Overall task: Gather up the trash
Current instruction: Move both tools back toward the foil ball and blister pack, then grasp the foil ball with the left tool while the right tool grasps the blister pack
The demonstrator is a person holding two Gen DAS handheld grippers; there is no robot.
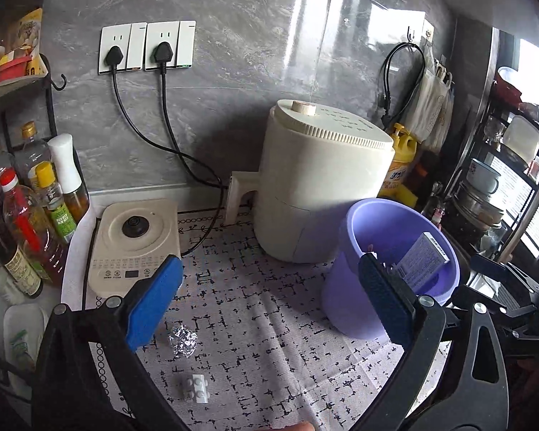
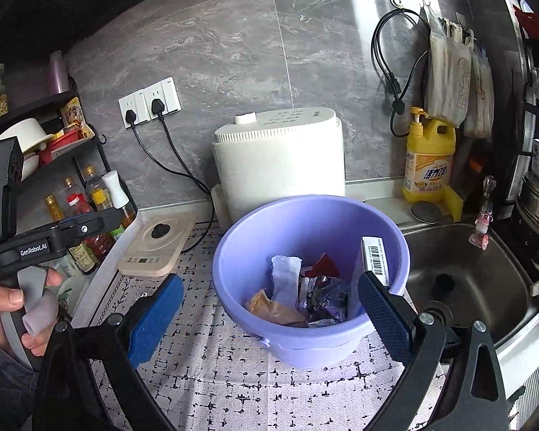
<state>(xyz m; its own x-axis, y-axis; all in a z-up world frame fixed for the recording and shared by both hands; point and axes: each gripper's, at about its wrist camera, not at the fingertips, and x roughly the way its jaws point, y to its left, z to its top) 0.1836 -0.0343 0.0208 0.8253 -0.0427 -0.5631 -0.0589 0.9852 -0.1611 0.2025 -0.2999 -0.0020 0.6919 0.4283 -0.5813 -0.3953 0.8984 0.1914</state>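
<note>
A: Start with the left wrist view. What's on the tabletop [image 1: 269,323]?

B: A patterned mat covers it. The left gripper [image 1: 269,294] has its fingers spread as wide as they go, with nothing between them. Just beside the left finger's blue pad lies a crumpled foil ball [image 1: 182,341], and nearer the front edge of the tabletop sits a small white plastic piece [image 1: 196,388]. Both lie loose on the mat, apart from each other.

A: And the bin?

B: The purple bucket [image 1: 348,309] stands toward the right side, touching or just beside the cream air fryer [image 1: 319,179] behind it. A small box [image 1: 424,258] leans inside against the bucket's wall. At the back left a cream hotplate [image 1: 134,248] sits near a cluster of oil bottles [image 1: 28,215].

A: Now the right wrist view.

B: The right gripper [image 2: 269,309] is also wide open and empty, its fingers standing either side of the bucket [image 2: 244,251] as seen from here, hovering short of its rim. Inside are crumpled wrappers [image 2: 319,294], a white scrap of paper [image 2: 285,273], a brown scrap [image 2: 269,309] and the barcoded box [image 2: 375,262] upright against the right wall. The steel sink [image 2: 478,280] lies just beside the bucket at the tabletop's right edge, with a yellow detergent bottle [image 2: 429,161] behind it. At the left edge a hand [image 2: 14,305] grips the other gripper's handle.
</note>
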